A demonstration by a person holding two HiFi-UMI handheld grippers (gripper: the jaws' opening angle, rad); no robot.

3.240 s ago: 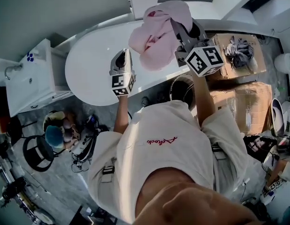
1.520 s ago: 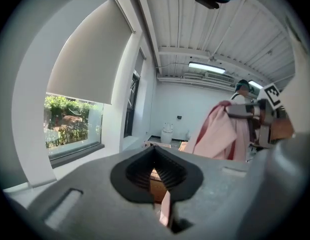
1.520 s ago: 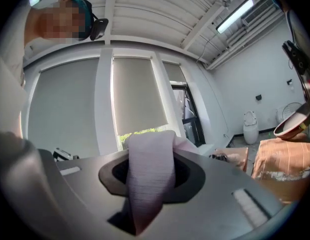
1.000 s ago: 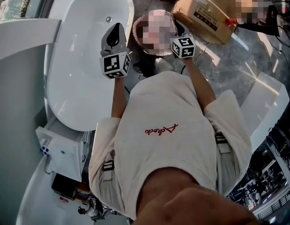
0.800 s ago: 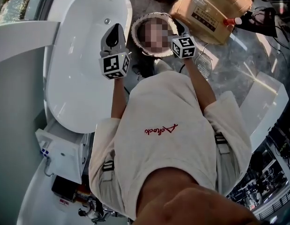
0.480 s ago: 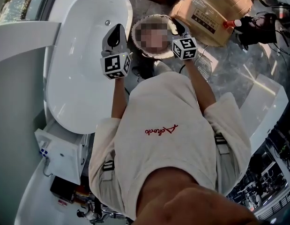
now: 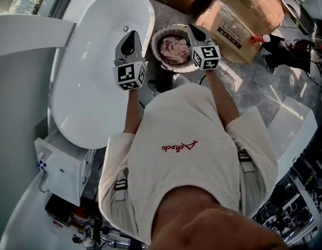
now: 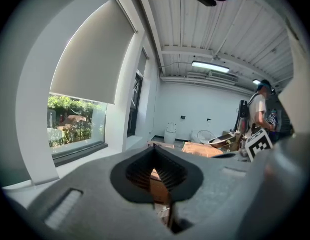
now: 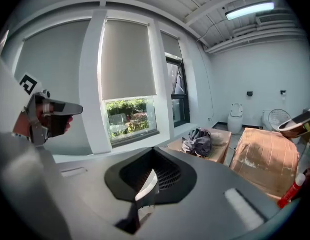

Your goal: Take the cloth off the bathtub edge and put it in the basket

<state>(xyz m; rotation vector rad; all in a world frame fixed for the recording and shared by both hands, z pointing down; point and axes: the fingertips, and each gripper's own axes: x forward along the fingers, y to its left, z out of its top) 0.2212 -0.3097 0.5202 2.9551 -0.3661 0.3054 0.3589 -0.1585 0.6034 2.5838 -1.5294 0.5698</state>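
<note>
The cloth (image 7: 174,47) is lying in the basket (image 7: 158,36) — the task is looking done. The right gripper (image 7: 193,29) has just been closing its jaws on nothing; the left gripper (image 7: 130,38) is hovering pinched together, empty.

We're looking at a bathroom still being fitted out, or a showroom. There's a white oval freestanding bathtub (image 7: 88,87) on a grey marbled floor (image 7: 254,82), a white ceramic toilet (image 9: 236,116), brown cardboard boxes (image 7: 244,9) lying about, and a bare ribbed ceiling (image 8: 220,29) with a tube light (image 8: 211,66).
</note>
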